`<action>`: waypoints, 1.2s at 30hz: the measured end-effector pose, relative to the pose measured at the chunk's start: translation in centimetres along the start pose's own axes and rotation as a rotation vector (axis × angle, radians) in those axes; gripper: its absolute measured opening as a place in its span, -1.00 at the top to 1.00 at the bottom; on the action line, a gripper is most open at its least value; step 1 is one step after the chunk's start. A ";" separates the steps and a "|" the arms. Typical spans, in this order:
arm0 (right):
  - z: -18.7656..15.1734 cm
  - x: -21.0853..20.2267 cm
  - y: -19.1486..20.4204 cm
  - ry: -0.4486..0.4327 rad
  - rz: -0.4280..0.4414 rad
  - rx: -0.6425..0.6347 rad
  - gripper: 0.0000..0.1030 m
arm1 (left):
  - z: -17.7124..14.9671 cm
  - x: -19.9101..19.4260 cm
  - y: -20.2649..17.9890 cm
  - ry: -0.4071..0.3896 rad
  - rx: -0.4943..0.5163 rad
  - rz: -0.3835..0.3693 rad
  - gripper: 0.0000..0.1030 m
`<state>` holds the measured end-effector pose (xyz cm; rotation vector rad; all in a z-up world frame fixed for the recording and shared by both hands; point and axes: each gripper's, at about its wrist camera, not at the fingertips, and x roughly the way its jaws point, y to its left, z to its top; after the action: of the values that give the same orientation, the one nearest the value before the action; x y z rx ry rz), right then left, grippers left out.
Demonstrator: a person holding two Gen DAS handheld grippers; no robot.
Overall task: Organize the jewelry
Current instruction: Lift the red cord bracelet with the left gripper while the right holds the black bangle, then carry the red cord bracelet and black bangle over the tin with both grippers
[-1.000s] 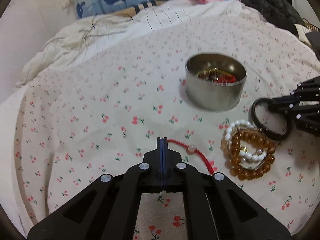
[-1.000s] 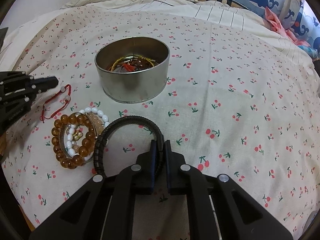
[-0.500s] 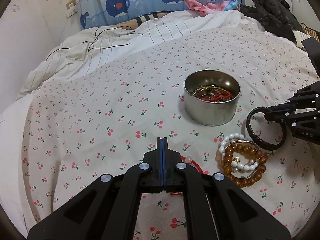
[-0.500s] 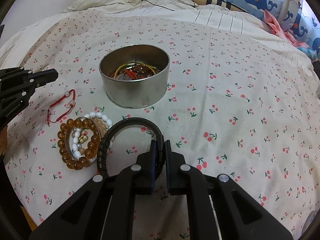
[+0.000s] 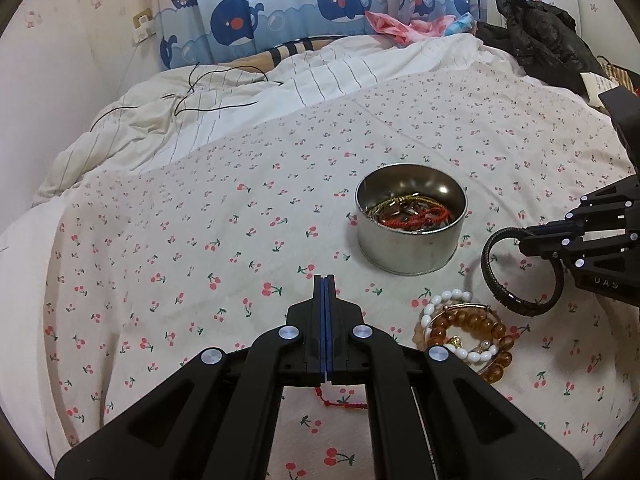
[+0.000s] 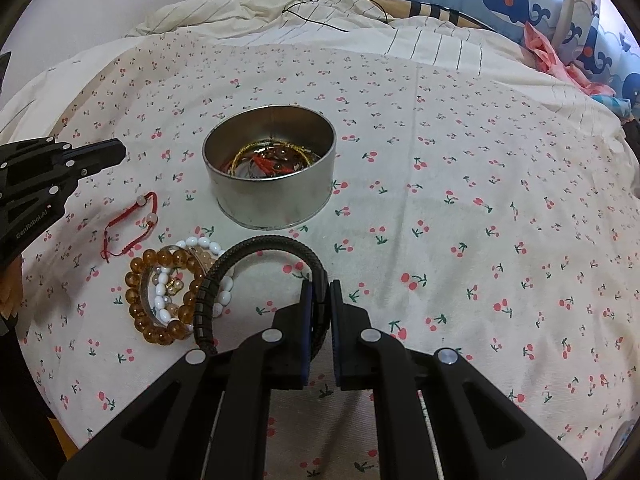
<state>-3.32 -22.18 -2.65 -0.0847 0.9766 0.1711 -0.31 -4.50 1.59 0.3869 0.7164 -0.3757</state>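
Observation:
A round metal tin (image 5: pixel 412 220) (image 6: pixel 270 168) with several bracelets inside stands on the cherry-print bedsheet. My right gripper (image 6: pixel 320 292) (image 5: pixel 528 240) is shut on a black braided bracelet (image 6: pixel 256 252) (image 5: pixel 508 296), held just above the sheet in front of the tin. Amber and white bead bracelets (image 6: pixel 176 292) (image 5: pixel 464 332) lie stacked beside it. A red string bracelet (image 6: pixel 128 226) lies left of them, partly under my left gripper in its own view (image 5: pixel 340 402). My left gripper (image 5: pixel 325 280) (image 6: pixel 116 154) is shut and empty, raised above the sheet.
A rumpled striped duvet (image 5: pixel 200 112) with a thin black cable (image 5: pixel 216 92) lies at the back. Whale-print curtains (image 5: pixel 300 12) hang behind. Black clothing (image 5: pixel 548 44) sits at the far right. The bed's edge (image 6: pixel 52 412) drops off at the left.
My left gripper has risen and pulled back from the red string bracelet, which stays on the sheet. My right gripper has lifted slightly with the black bracelet.

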 end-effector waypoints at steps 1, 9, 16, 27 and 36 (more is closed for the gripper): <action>0.0 0.0 0.0 -0.001 0.000 0.001 0.82 | 0.1 -0.1 0.0 -0.004 -0.002 -0.001 1.00; 0.1 -0.2 -0.2 -0.003 0.000 0.004 0.82 | 0.5 -0.3 -0.4 -0.015 -0.003 -0.007 1.00; 0.4 -0.5 -0.4 -0.015 0.009 0.014 0.82 | 1.1 -0.7 -0.5 -0.041 -0.021 -0.014 1.00; 0.6 -0.8 -1.0 -0.025 0.009 0.031 0.82 | 2.7 -1.3 -1.0 -0.096 -0.053 -0.029 1.00; 0.8 -1.3 -1.9 -0.038 0.008 0.053 0.82 | 4.5 -1.3 -1.4 -0.137 -0.112 -0.071 1.00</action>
<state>-3.01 -24.04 -1.16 -0.0289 0.9427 0.1535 0.61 -7.47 5.30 0.2277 0.6151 -0.4224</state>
